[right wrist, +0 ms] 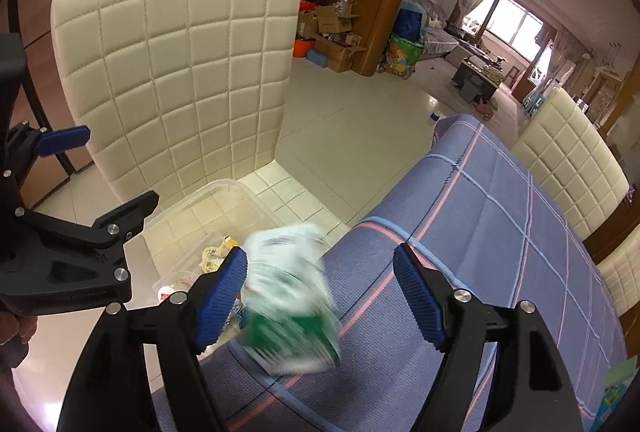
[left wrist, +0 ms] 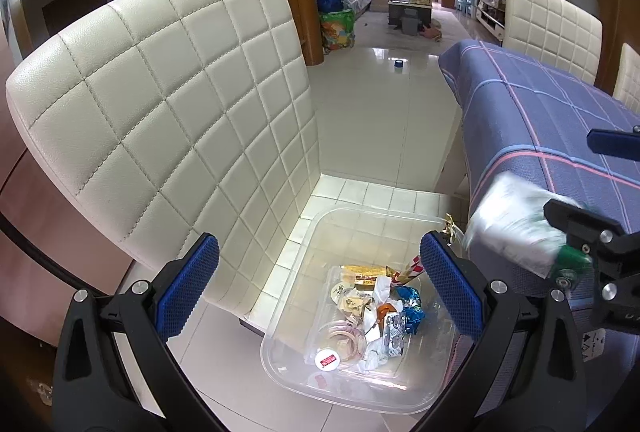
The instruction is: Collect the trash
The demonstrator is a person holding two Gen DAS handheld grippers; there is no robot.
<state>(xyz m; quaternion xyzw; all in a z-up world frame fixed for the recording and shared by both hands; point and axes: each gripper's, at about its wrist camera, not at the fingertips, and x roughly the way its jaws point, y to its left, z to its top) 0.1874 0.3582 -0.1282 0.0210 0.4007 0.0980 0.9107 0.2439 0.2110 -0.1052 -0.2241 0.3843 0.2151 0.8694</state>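
Our right gripper (right wrist: 320, 296) stands spread, the blurred packet (right wrist: 290, 296) loose beside its left pad; we judge it may strike the table edge (right wrist: 400, 232) and miss the bin (right wrist: 224, 191).

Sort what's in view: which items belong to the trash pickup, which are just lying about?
Job:
- clear bin on the chair seat, wrappers inside
- blurred green-and-white packet between the right hand-held gripper's open jaws
- left hand-held gripper, open above the bin

Lying about:
- white quilted chair
- plaid tablecloth
- cardboard boxes
- colourful bag
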